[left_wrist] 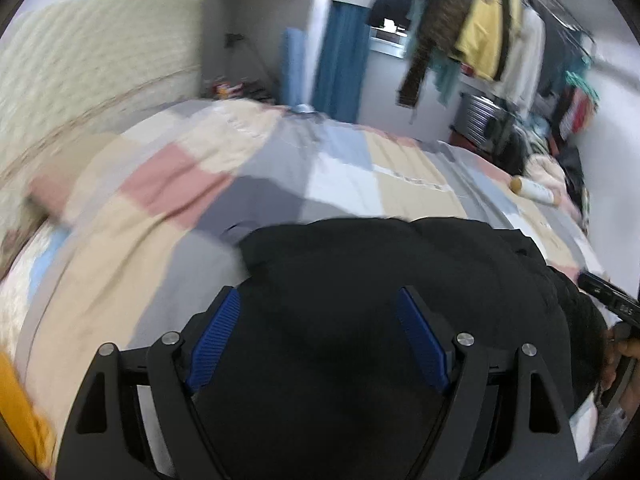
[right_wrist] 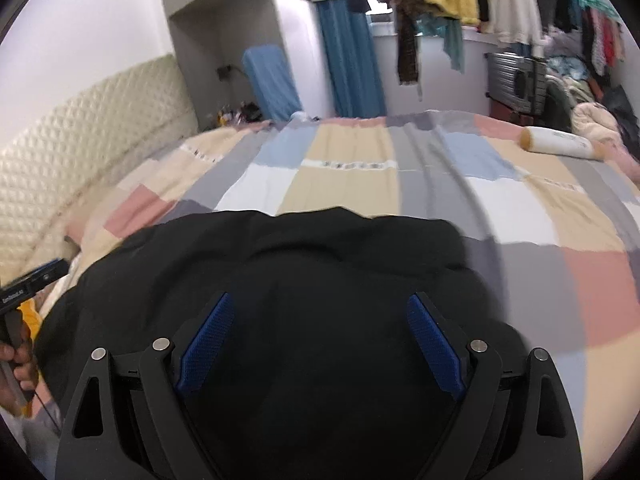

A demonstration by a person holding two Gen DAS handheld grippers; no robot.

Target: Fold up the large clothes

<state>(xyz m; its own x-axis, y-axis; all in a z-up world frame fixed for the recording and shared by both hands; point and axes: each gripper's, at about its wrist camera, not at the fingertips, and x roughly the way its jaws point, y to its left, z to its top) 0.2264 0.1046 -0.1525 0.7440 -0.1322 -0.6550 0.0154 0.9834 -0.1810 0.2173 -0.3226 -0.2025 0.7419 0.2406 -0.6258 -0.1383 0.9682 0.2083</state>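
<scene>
Tongs: two; left tongs (left_wrist: 318, 298) and right tongs (right_wrist: 320, 304) both spread wide, gripping nothing.
Black garment (right_wrist: 304, 272): one, beneath both.
Bottle (right_wrist: 556, 142): one, far ahead-right.

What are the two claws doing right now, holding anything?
Left gripper: open, empty, above the black garment.
Right gripper: open, empty, above it too.
</scene>
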